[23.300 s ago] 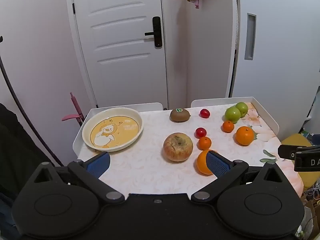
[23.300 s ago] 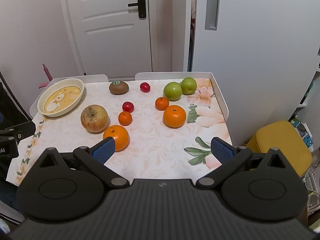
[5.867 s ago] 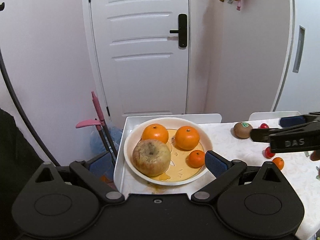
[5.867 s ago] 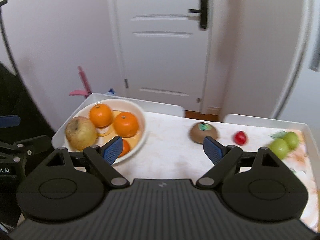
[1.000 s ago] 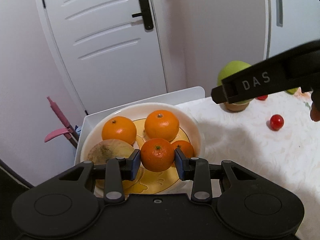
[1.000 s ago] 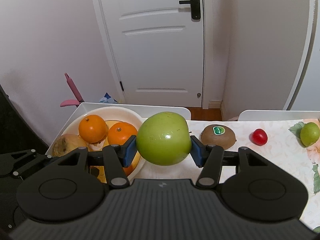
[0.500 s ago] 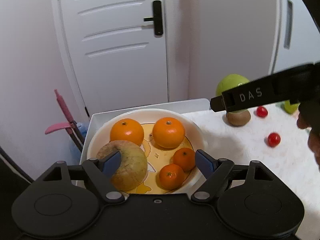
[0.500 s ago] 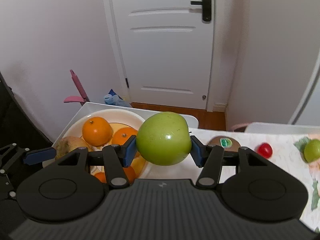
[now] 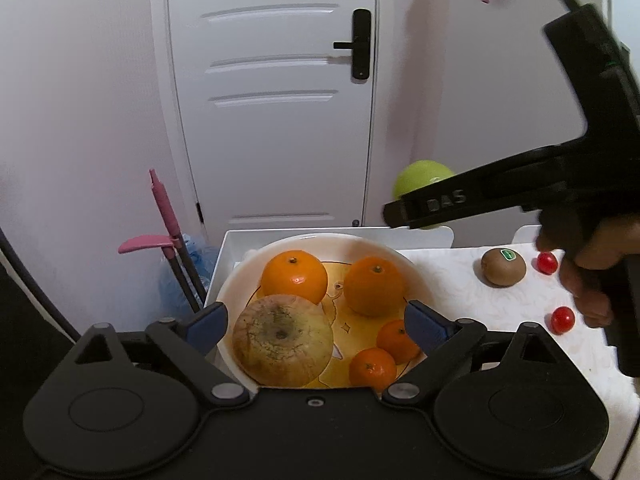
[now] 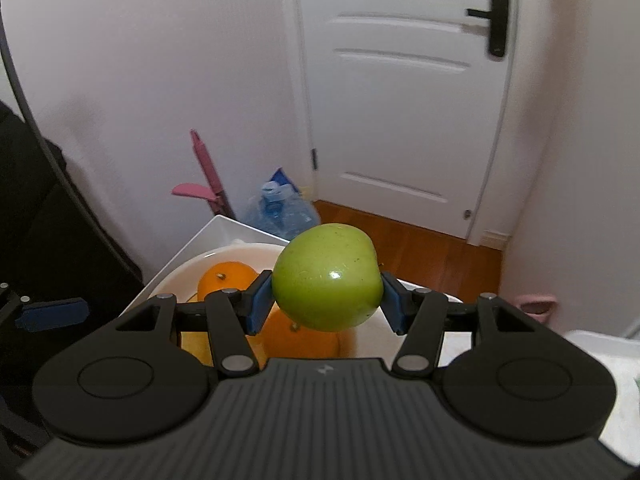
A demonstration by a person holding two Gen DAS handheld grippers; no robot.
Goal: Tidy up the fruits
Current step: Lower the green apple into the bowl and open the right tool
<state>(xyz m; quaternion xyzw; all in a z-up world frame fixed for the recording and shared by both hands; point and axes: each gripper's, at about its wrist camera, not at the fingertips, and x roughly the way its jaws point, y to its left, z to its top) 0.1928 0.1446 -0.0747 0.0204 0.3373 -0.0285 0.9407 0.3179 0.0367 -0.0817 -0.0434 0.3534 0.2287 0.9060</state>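
Our right hand-held gripper (image 10: pixel 326 300) clamps the green apple (image 10: pixel 326 276) above the bowl (image 9: pixel 416 276), hiding most of it. Our left hand-held gripper (image 9: pixel 316 322) hangs empty over the bowl, jaws opening wide. The oranges (image 9: pixel 294 276) sit inside.

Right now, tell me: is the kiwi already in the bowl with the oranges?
No, the kiwi lies on the table, to the right of the bowl.
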